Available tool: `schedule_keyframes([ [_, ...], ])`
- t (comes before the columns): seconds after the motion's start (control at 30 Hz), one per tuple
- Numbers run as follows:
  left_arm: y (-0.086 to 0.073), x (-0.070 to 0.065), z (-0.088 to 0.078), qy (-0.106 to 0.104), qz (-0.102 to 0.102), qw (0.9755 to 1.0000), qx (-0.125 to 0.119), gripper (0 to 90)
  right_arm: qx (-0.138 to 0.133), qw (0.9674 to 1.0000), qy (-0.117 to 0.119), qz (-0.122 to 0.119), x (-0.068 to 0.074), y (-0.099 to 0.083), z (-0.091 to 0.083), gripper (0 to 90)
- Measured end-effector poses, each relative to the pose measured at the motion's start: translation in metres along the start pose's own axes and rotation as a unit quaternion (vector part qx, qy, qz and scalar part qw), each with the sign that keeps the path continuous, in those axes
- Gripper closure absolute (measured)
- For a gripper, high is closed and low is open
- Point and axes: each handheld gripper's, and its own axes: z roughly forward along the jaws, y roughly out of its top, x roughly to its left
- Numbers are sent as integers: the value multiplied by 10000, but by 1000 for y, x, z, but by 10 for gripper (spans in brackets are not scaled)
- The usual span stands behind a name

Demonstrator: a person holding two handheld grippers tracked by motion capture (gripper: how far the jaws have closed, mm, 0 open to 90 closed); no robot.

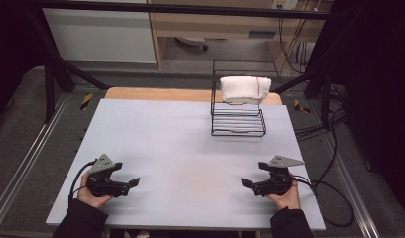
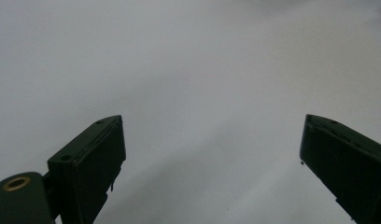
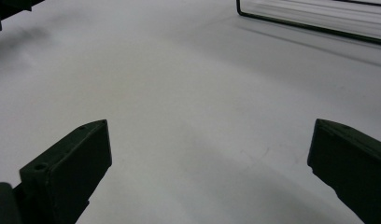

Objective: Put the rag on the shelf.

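White folded towel [image 1: 245, 89] sits atop wire rack [image 1: 237, 121], upper centre; left gripper [image 1: 132, 183] and right gripper [image 1: 246, 182] both released, empty; careless pull could tip rack.

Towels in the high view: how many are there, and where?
1. A white folded towel sits on the top tier of the black wire rack at the far right of the table. The rack's lower shelf looks bare; nothing seems hidden.
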Motion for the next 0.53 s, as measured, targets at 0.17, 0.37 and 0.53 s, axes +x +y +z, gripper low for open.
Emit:
schedule_keyframes([
  [0.17, -2, 1, 0, -2, -23, 10000, 5, 67, 40, 10000, -9, 59, -3, -5, -1, 3],
  [0.37, -3, 0, 2, 1, 23, 10000, 57, 67, 135, 9999, -33, 27, -4, -8, 1, 3],
  [0.53, -4, 1, 2, -5, 4, 10000, 53, 68, 141, 9999, -31, 26, -4, -8, 1, 3],
])
